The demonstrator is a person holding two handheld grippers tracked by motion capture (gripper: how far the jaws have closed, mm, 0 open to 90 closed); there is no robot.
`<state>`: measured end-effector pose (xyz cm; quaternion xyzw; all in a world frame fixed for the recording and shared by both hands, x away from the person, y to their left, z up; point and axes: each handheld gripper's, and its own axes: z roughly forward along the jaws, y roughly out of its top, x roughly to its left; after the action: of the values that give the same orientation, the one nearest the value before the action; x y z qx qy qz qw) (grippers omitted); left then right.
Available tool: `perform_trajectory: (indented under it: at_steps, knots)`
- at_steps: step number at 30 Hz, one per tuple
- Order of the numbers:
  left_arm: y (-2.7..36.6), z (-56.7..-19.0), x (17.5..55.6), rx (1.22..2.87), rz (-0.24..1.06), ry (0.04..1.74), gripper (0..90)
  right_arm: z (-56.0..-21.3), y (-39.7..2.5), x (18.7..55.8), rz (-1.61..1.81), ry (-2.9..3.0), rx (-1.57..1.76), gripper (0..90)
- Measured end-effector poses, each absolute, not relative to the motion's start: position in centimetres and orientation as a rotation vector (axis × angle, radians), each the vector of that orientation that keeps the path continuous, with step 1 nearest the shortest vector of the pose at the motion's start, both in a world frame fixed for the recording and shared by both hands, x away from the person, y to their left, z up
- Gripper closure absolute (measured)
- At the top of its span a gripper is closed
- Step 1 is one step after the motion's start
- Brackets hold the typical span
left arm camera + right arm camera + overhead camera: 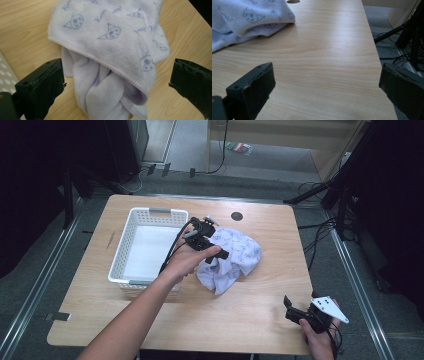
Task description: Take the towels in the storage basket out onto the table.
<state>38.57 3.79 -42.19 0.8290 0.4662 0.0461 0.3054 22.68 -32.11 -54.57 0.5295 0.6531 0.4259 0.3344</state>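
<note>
A crumpled pale lilac towel (232, 257) printed with small blue cat faces lies bunched at the middle of the wooden table (260, 315). My left gripper (212, 249) hovers over the towel's left side, jaws open and pointing down at it. In the left gripper view the towel (110, 57) lies between and below the wide-apart jaws, untouched. My right gripper (295, 312) rests low near the table's front right corner, open, with nothing in it. In the right gripper view the towel (247, 18) lies far off at upper left.
A white slotted plastic basket (122, 247) stands left of the towel, beside my left forearm. A small dark round hole (237, 216) marks the table's far edge. Cables and dark stands crowd the floor to the right of the table.
</note>
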Motion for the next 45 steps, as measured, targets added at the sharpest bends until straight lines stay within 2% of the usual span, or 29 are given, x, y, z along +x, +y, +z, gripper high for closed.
perform_trajectory:
  at_steps: [18,32,45]
  knots:
    - [8.9,-39.6,37.1,2.127,0.249,1.262,0.0,-54.6,-32.1,22.7,1.108,1.706,1.379,0.4]
    - [13.4,-39.7,36.5,2.093,0.355,1.328,0.0,-54.6,-32.0,22.7,1.102,1.709,1.381,0.6]
    - [17.8,-39.9,35.6,2.055,0.392,1.383,0.0,-54.6,-32.0,22.8,1.094,1.712,1.383,0.6]
